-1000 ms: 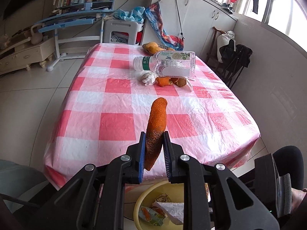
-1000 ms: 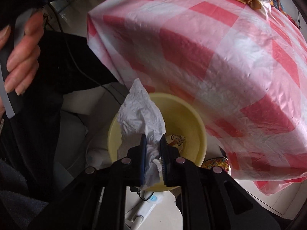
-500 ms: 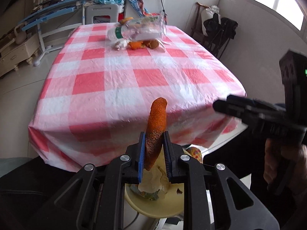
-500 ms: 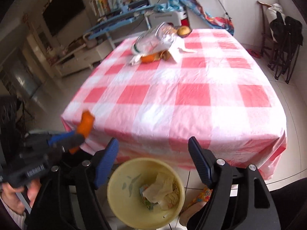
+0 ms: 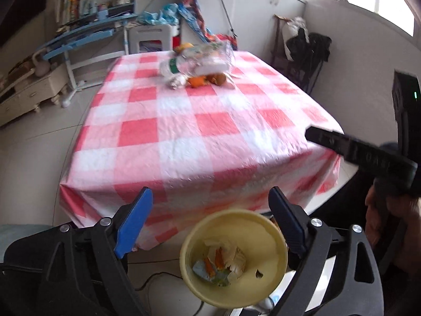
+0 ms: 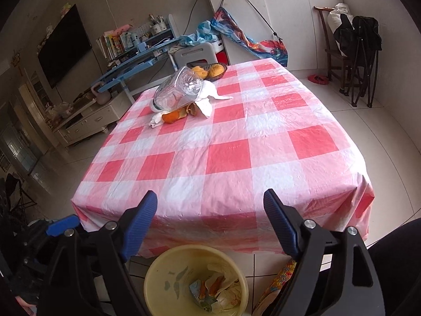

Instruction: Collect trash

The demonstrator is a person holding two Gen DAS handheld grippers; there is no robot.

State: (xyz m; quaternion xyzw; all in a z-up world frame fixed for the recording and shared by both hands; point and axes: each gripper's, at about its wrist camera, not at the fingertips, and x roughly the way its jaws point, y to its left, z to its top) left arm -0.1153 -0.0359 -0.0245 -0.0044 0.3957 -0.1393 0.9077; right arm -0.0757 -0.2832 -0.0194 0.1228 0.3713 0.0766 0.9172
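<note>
1. My left gripper point(image 5: 210, 221): jaws opening wide, nothing between them, poised above the yellow bin point(image 5: 273, 239).
2. My right gripper point(image 6: 210, 222): jaws likewise opening, empty.
3. Bin contents: crumpled paper and orange peel point(image 6: 202, 288).
4. Far end of the checked table point(image 6: 226, 155): toppled plastic bottle point(image 6: 176, 92), peel scraps, tissue.

Soft window daylight; left view motion-blurred, right view sharp, fisheye edges dark and bent.
</note>
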